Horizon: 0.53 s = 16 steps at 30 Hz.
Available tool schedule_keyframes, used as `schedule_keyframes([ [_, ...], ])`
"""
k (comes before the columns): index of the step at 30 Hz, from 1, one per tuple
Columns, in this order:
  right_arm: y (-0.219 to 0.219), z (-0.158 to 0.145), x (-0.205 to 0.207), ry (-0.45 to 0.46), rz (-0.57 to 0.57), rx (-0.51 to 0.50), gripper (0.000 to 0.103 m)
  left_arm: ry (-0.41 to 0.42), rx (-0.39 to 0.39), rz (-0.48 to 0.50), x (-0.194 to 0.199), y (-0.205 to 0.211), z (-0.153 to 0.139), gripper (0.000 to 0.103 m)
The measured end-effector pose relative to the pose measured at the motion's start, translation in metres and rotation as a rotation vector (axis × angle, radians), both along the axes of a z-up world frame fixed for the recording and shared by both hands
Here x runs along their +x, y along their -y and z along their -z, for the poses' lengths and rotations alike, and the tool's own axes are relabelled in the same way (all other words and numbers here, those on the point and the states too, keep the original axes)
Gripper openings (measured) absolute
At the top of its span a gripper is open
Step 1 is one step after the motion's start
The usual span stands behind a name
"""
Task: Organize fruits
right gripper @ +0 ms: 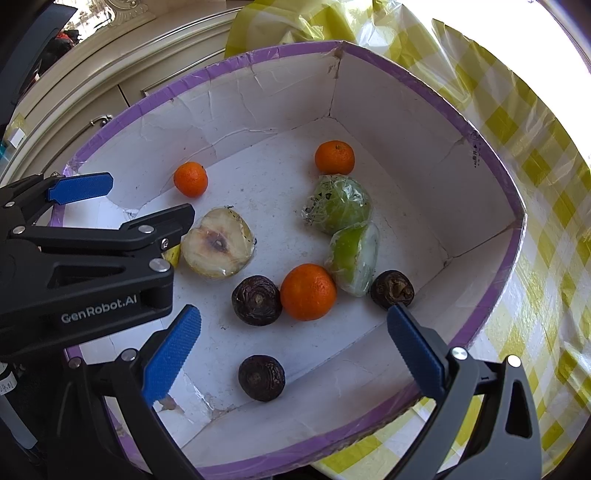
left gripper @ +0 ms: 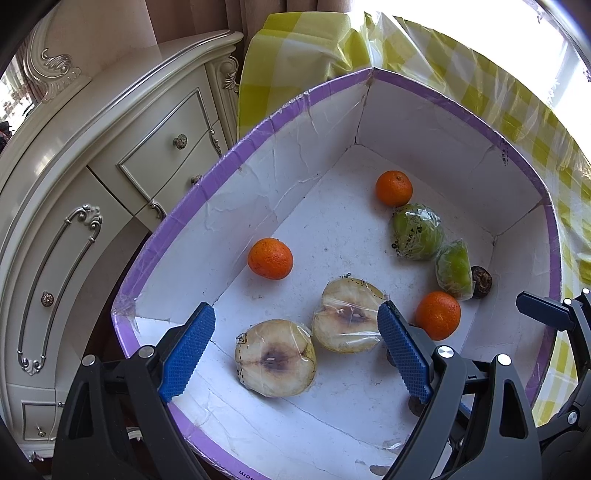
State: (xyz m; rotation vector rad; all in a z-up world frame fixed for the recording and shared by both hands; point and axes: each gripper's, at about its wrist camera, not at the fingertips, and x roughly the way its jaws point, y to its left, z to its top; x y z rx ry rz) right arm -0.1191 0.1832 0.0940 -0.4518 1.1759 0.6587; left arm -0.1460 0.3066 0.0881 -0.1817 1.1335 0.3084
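Both the left gripper (left gripper: pixel 295 347) and right gripper (right gripper: pixel 295 350) gape released; only the right wrist view shows the front dark fruit (right gripper: pixel 261 377).

Tablecloth (left gripper: pixel 517 122): yellow and white squares, shiny and wrinkled, spread behind and to the right of the big box.
Cabinet (left gripper: pixel 110 192): cream colored, with curly carved trim, standing to the left of the cloth.
Drawers (left gripper: pixel 173 147): two with small round knobs, one above the other.
Door handle (left gripper: pixel 55 288): long, silver, curly at both ends.
Curtain (left gripper: pixel 184 18): brownish, hanging behind the cabinet.
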Motion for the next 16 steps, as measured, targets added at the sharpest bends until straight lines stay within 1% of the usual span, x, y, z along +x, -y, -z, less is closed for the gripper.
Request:
schedule_keyframes([
  [8, 0.000, 0.000, 0.000, 0.002, 0.000, 0.006, 0.101, -0.003, 0.030, -0.023, -0.003, 0.000, -0.003, 0.087],
  [12, 0.000, -0.001, 0.000, 0.000, 0.003, 0.016, 0.101, -0.002, 0.107, -0.046, -0.004, 0.002, -0.010, 0.087],
  [16, 0.002, -0.002, 0.000, 0.003, 0.002, 0.029, 0.101, -0.018, 0.112, -0.051, -0.002, 0.001, -0.012, 0.087],
])
